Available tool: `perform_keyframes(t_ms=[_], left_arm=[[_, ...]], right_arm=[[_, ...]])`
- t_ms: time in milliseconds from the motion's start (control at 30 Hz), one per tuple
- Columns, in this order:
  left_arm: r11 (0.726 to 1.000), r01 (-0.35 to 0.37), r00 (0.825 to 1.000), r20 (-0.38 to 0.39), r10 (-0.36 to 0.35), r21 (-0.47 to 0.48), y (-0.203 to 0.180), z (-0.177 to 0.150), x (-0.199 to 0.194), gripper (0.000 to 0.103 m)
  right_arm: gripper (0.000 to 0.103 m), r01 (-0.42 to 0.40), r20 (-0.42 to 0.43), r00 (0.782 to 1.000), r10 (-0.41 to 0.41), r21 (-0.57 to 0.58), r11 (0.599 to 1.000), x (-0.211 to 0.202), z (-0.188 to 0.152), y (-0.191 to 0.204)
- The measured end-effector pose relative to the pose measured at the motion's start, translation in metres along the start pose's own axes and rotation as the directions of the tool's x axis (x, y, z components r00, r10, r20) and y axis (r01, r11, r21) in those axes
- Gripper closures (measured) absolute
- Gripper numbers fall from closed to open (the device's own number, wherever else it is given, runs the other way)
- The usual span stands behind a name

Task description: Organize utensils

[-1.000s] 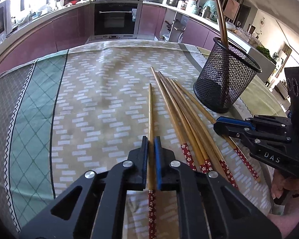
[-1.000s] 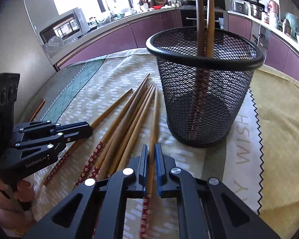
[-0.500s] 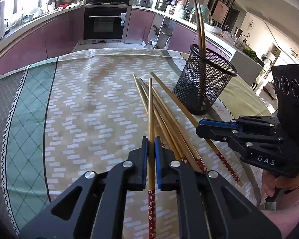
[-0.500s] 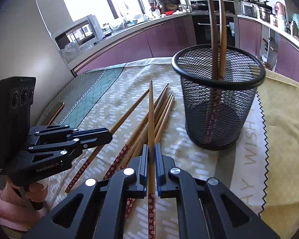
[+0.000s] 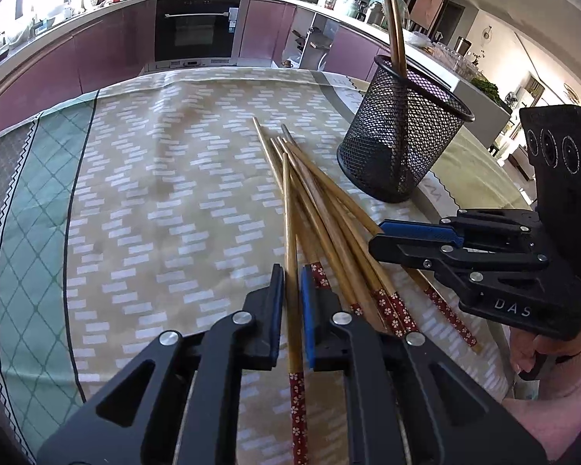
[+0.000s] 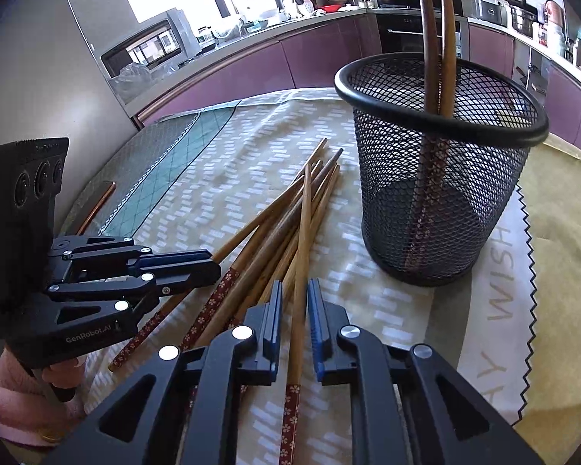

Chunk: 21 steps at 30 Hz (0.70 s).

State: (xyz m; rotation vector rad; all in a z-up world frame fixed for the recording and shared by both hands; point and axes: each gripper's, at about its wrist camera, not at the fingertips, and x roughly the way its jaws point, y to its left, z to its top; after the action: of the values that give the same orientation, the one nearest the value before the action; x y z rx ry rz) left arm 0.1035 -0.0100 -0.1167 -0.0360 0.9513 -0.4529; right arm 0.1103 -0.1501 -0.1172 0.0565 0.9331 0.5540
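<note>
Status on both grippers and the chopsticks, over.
Left gripper shut on a chopstick. Right gripper jaws just opening, second chopstick loose between them. Mesh holder has two inside, loose pile beside it; nothing blocks the holder.

Cloth-covered tabletop [image 5: 143,209] with chopsticks and a mesh holder

A beige tablecloth [image 6: 251,147] printed with small white dashes covers the tabletop; toward one edge it turns to a green diamond-lattice band [image 5: 23,232], and on the other side a pale zigzag-edged strip with grey lettering [image 6: 499,271] meets plain yellow cloth. A loose, fanned bundle of brown wooden chopsticks with red flower-patterned ends [image 5: 329,224] lies flat on the cloth, their thin tips near together. Just beside them a round black wire-mesh holder [image 6: 437,178] stands upright on the cloth.
</note>
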Motion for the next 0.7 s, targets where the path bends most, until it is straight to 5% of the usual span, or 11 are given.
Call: perform_keyframes(t_ms=[333,700], left_arm=[[1.0,0.004,1.0,0.021,-0.003,-0.007,-0.003,0.004,-0.004,0.096],[0.996,0.086,0.987,0.136,-0.089,0.024,-0.014,0.021,-0.053,0.096]], right_arm=[[0.097,-0.02,0.031,0.999,0.02,0.018,1.0,-0.005,-0.001,-0.002],[0.097,-0.065,0.175,0.982,0.066,-0.011,0.998,-0.053,0.001,0.001]])
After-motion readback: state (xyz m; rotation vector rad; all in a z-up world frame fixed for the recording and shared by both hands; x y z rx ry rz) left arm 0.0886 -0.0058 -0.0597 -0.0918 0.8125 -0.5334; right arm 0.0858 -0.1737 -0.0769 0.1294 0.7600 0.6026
